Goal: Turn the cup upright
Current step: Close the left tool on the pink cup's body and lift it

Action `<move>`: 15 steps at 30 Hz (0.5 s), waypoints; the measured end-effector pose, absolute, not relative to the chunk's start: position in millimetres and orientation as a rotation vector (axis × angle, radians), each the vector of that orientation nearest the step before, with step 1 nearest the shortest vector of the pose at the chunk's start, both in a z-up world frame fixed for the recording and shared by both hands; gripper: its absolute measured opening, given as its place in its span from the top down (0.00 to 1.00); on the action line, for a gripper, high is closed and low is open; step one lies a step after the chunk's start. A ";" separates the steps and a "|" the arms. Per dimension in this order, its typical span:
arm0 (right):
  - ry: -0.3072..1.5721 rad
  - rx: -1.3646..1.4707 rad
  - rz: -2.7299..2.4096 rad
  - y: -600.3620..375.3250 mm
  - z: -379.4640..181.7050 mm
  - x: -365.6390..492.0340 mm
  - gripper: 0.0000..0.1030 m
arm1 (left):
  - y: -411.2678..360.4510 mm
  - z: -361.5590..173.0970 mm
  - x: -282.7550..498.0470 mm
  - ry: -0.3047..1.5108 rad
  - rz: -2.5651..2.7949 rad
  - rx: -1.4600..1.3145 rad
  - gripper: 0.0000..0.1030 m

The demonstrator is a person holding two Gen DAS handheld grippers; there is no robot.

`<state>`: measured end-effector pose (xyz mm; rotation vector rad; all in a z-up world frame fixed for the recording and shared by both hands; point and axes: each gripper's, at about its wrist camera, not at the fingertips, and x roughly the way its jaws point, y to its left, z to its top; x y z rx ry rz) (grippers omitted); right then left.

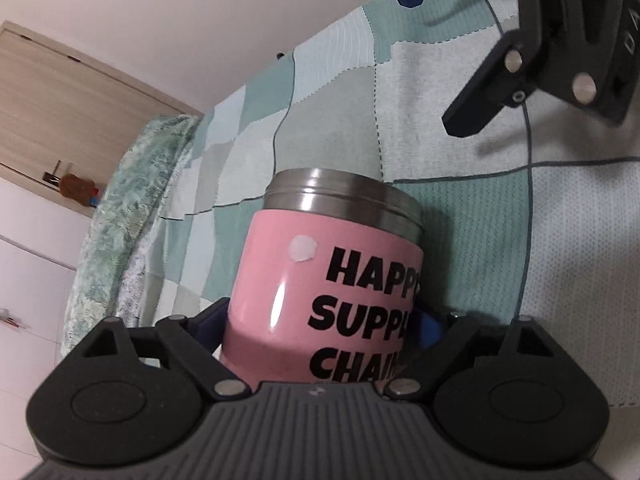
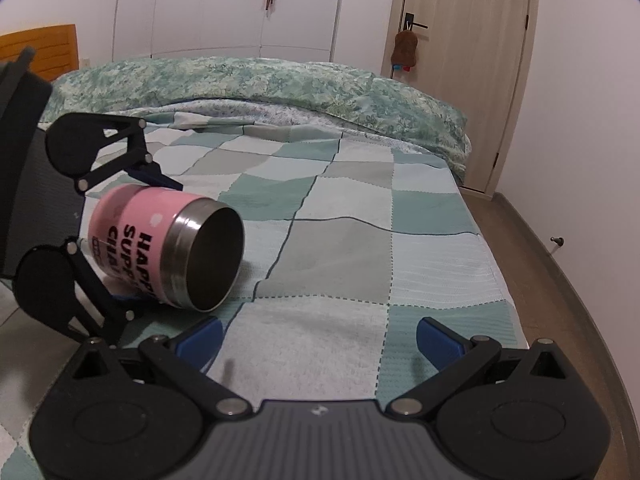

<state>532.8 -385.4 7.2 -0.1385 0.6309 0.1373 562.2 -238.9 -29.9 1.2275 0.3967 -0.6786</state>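
A pink cup (image 1: pixel 320 292) with a steel rim and black lettering sits between my left gripper's blue fingers. My left gripper (image 1: pixel 320 320) is shut on its base. In the right wrist view the cup (image 2: pixel 160 248) lies tilted on its side just above the bed, open mouth facing right and toward the camera, with the left gripper (image 2: pixel 136 240) clamped around it. My right gripper (image 2: pixel 318 340) is open and empty above the bedspread, to the right of the cup. It also shows at the top right of the left wrist view (image 1: pixel 440 52).
A checked green, grey and white bedspread (image 2: pixel 360 240) covers the bed. A rolled floral duvet (image 2: pixel 260 80) lies along the far side. A door (image 2: pixel 460 60) and wardrobes (image 2: pixel 220 4) stand behind. The wood floor (image 2: pixel 560 280) is at the right.
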 end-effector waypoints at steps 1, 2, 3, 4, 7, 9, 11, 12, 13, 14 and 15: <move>0.627 -0.136 0.138 -386.0 7.9 531.7 0.00 | -238.3 -31.5 558.6 0.379 -0.673 1.233 0.13; 0.622 -0.133 0.140 -386.7 8.7 530.4 0.00 | -237.4 -32.4 556.3 0.367 -0.668 1.236 0.13; 0.619 -0.129 0.142 -387.4 9.4 529.7 0.00 | -237.2 -32.6 555.2 0.358 -0.663 1.234 0.13; 0.617 -0.125 0.144 -388.1 10.0 528.8 0.00 | -237.3 -32.9 553.7 0.350 -0.658 1.237 0.13; 0.606 -0.125 0.145 -389.4 11.9 523.7 0.00 | -238.0 -33.9 544.3 0.328 -0.642 1.267 0.13; 0.599 -0.126 0.143 -390.9 13.6 518.6 0.00 | -238.4 -32.2 536.9 0.328 -0.637 1.280 0.13; 0.591 -0.119 0.146 -393.6 17.1 510.7 0.00 | -238.7 -29.2 526.3 0.321 -0.630 1.298 0.13; 0.587 -0.116 0.146 -394.7 19.4 506.3 0.00 | -238.8 -27.1 521.9 0.320 -0.628 1.304 0.13; 0.582 -0.114 0.147 -396.1 22.2 501.2 0.00 | -239.2 -24.6 515.8 0.319 -0.626 1.307 0.13; 0.577 -0.113 0.147 -396.7 24.8 496.5 0.00 | -239.8 -22.2 509.1 0.315 -0.624 1.308 0.13; 0.571 -0.113 0.148 -397.7 28.1 490.6 0.00 | -240.7 -19.2 502.7 0.315 -0.622 1.308 0.13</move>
